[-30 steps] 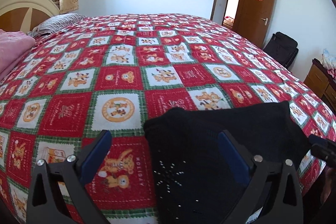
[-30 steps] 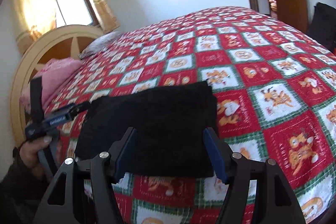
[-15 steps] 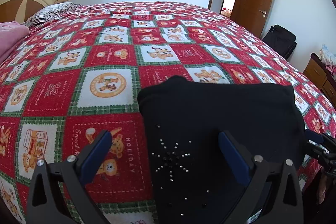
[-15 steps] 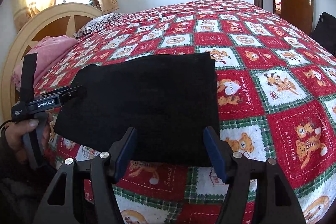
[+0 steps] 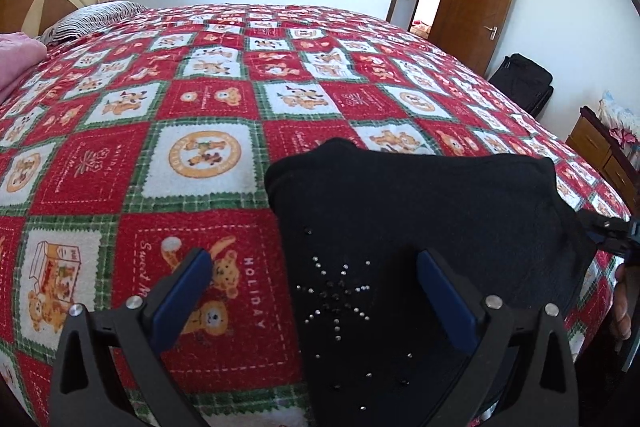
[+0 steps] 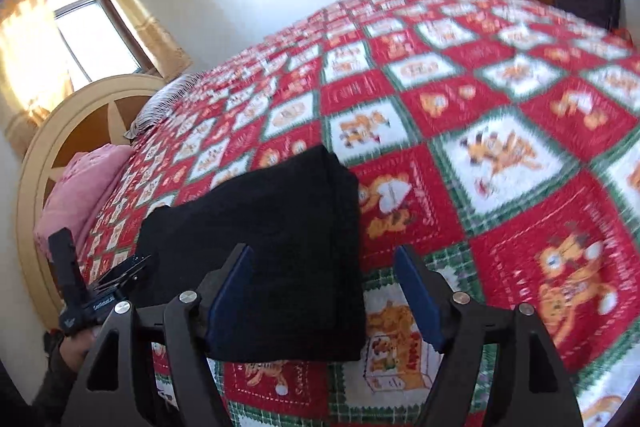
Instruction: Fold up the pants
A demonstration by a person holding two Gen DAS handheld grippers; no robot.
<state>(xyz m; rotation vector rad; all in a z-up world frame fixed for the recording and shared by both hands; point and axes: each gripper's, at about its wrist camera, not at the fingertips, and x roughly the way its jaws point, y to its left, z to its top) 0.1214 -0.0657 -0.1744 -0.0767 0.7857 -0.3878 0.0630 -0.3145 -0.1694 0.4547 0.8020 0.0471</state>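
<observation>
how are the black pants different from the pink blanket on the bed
The pants are black and folded into a flat block near the bed's front edge; the pink blanket is bunched in a soft heap by the headboard. The pants carry small shiny studs; the blanket looks plain. Both lie on the red bedspread.

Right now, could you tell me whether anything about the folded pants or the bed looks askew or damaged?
Nothing stands out. The black pants lie folded in a compact rectangle near the edge of the red patterned bedspread, with no tears or spills visible.

Folded black pants (image 6: 272, 239) lie on the blurred quilt (image 6: 500, 107); the right tongs (image 6: 326, 301), opening, seemingly straddle their near corner.
</observation>
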